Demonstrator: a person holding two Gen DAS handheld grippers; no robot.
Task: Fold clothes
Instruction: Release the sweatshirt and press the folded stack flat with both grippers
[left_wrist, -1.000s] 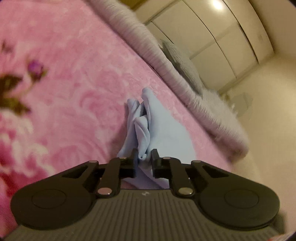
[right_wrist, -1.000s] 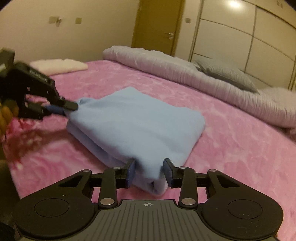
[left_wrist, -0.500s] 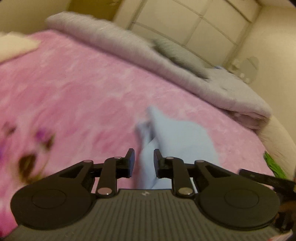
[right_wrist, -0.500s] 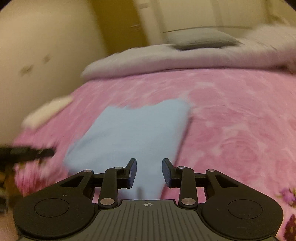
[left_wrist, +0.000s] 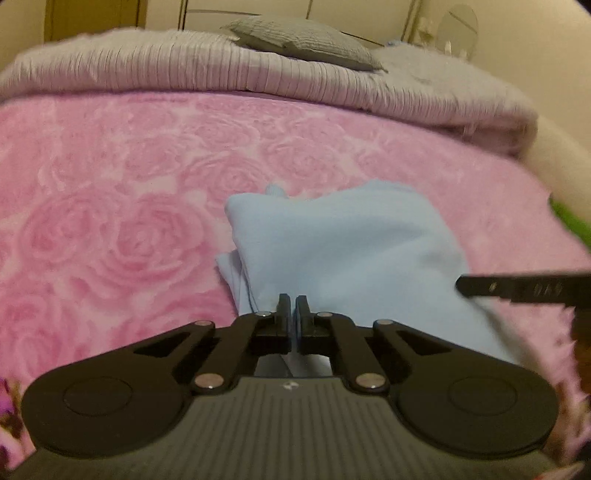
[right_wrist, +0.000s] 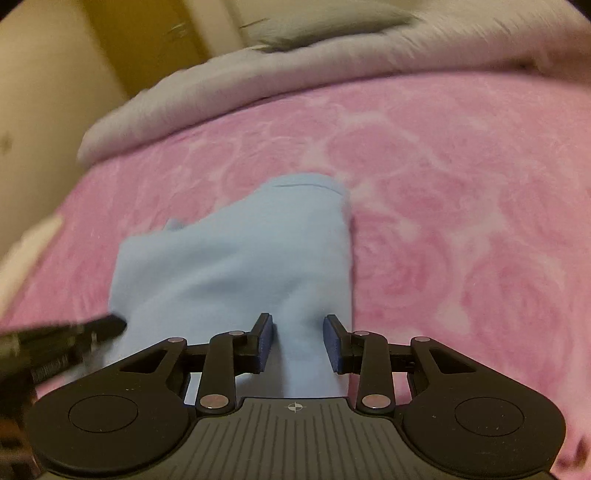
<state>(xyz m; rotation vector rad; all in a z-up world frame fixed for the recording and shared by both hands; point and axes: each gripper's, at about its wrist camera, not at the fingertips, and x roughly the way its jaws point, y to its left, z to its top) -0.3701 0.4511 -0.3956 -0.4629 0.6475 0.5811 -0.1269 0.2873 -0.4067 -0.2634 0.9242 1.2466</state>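
A light blue folded garment (left_wrist: 343, 254) lies on the pink rose-patterned bedspread (left_wrist: 110, 206). My left gripper (left_wrist: 292, 306) is shut on the garment's near edge, with a thin strip of blue cloth pinched between its fingers. In the right wrist view the same garment (right_wrist: 236, 258) stretches away from me. My right gripper (right_wrist: 298, 330) is open and straddles the near edge, so cloth fills the gap between its blue pads (right_wrist: 266, 341). A blurred dark finger of the other gripper enters each view from the side.
A rolled lilac quilt (left_wrist: 258, 79) with a grey pillow (left_wrist: 303, 42) on it runs along the far side of the bed. Cupboard doors and a brown door stand behind. Something green (left_wrist: 570, 221) lies at the bed's right edge.
Both grippers swung round and dropped to the garment's near edge. The left one was open half a second ago and has shut on the cloth. The right one's gap is about unchanged.
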